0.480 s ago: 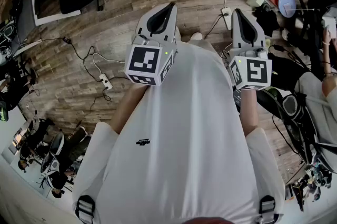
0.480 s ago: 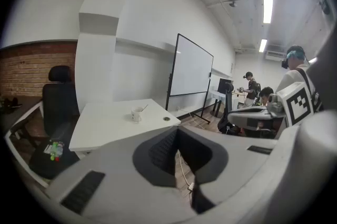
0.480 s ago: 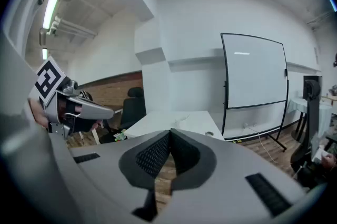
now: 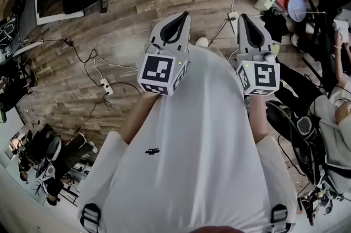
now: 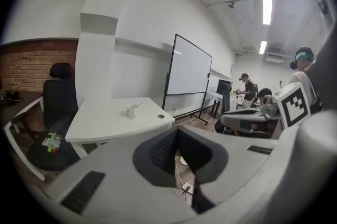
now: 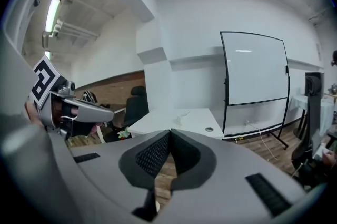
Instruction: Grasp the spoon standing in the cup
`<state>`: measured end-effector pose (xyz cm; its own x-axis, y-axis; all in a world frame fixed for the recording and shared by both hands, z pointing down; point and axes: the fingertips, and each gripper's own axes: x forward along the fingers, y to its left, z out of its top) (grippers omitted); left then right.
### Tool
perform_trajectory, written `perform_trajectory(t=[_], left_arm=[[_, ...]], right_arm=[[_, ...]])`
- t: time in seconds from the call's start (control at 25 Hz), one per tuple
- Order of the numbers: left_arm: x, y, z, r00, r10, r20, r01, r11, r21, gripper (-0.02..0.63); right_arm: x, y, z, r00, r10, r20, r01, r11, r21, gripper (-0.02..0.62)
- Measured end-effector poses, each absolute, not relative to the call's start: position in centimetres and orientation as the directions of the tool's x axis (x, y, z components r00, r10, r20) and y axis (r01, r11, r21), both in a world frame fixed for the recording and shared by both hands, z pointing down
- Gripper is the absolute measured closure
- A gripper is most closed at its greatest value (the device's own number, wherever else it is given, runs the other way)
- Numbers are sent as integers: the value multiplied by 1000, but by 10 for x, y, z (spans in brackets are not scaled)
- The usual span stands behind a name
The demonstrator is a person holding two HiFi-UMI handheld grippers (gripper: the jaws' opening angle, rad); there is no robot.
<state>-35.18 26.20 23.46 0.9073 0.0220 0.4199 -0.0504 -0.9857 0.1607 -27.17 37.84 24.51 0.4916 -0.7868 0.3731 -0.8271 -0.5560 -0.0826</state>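
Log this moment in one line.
left hand-held gripper: shut, empty | right hand-held gripper: shut, empty | spoon: in cup on table, untouched

Office: whiteboard (image 5: 192, 69), white desk (image 5: 100, 120)

On table (image 5: 100, 122): cup (image 5: 130, 112) w/ spoon (image 5: 138, 105) in it; whiteboard (image 5: 189, 72) rt.

White table (image 5: 105, 123) out ahead, a cup (image 5: 131, 111) standing toward its right end, a small round fitting (image 5: 160, 116) near that edge. Underfoot, wooden floor (image 4: 137, 12), with a power strip (image 4: 107, 85) and loose cables (image 4: 82, 54) lying on it.
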Motion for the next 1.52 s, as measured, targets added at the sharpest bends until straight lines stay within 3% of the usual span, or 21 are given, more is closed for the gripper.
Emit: perform_trajectory(t=[0.48, 1.16, 1.52], left_arm=[[-302, 212, 254, 902, -3, 432, -82, -983, 162, 592], [-89, 11, 249, 918, -11, 397, -101, -973, 207, 592], [-51, -11, 263, 881, -129, 455, -253, -942, 222, 592]], right_arm=[[-214, 335, 258, 474, -800, 367, -844, -531, -69, 592], [3, 140, 247, 463, -793, 397, -869, -495, 26, 591], [57, 77, 268, 262, -859, 440, -959, -281, 23, 567]])
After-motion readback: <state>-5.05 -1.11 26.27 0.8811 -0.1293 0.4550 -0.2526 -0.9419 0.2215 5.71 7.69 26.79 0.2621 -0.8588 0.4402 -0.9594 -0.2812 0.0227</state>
